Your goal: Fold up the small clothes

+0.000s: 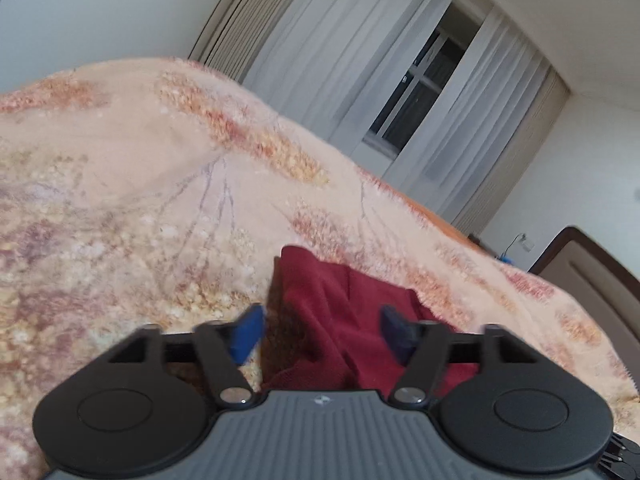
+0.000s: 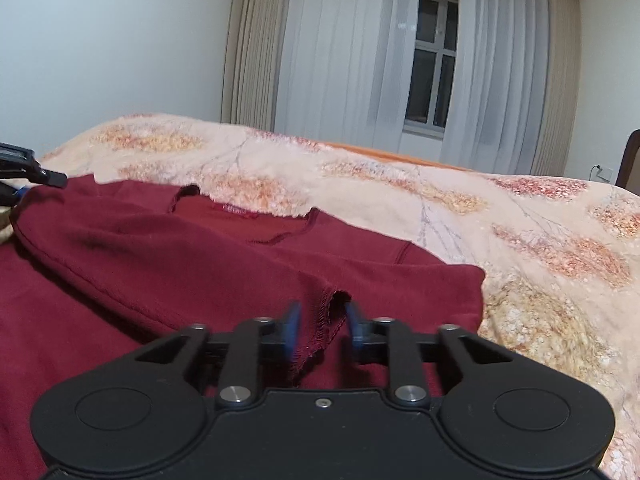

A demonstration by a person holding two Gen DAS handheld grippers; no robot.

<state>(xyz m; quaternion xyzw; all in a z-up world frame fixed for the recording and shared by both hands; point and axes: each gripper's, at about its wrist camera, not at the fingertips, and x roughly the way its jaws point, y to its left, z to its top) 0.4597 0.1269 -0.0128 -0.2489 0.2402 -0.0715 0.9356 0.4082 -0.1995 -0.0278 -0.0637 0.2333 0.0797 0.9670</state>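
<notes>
Item: dark red knit cotton garment point(image 2: 168, 264), spread on beige floral-print fleece blanket point(image 2: 520, 240) over bed. Right gripper point(image 2: 322, 326): blue pads partly apart, frayed hem fold of garment betw. them; pads not seen pressing on it. Left gripper point(image 1: 320, 330): jaws wide, bunched fabric point(image 1: 320, 312) betw. pads, no grip seen; also visible at left edge of right-wrist view, at garment's far left corner. Condition: creased, one layer folded over diag., neckline w/ label facing up toward window. Room: bare blanket beyond and right of garment; white curtains point(image 2: 352, 48), wall behind bed.
</notes>
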